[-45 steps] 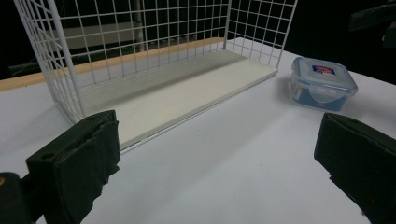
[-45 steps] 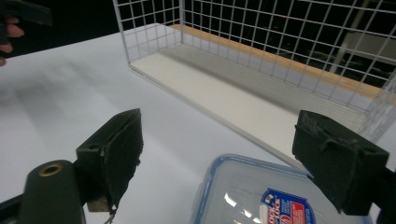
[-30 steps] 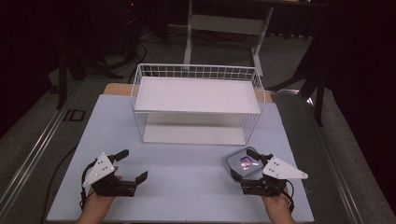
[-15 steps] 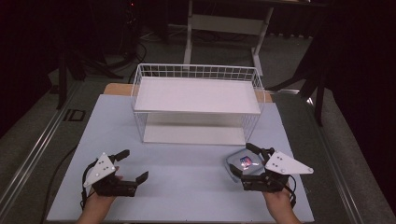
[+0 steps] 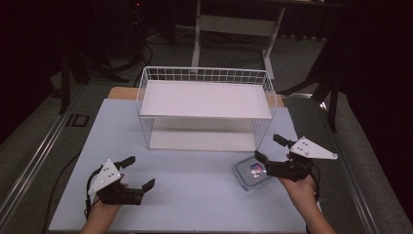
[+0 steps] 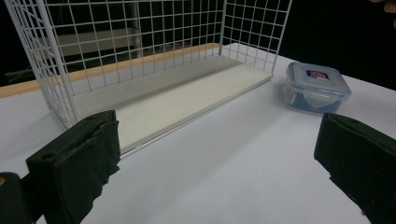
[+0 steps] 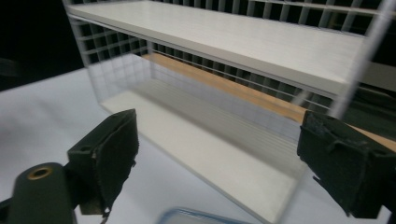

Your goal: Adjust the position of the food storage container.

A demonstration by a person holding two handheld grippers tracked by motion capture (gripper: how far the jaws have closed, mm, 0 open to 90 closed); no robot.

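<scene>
Gripper right [image 5: 269,148] released above one container [image 5: 251,173]; left gripper [image 5: 138,172] released; one rack [image 5: 206,97]

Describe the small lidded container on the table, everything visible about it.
The container is a small, roughly square box of clear plastic with rounded corners, a bluish tint and a clip-on lid whose front flap is folded down. A small red-and-blue label sits on the lid. It is closed and stands flat on the pale table, just off the front right corner of the white wire rack, apart from it. The right tool hovers at its right edge, jaws open; contact cannot be told.
</scene>
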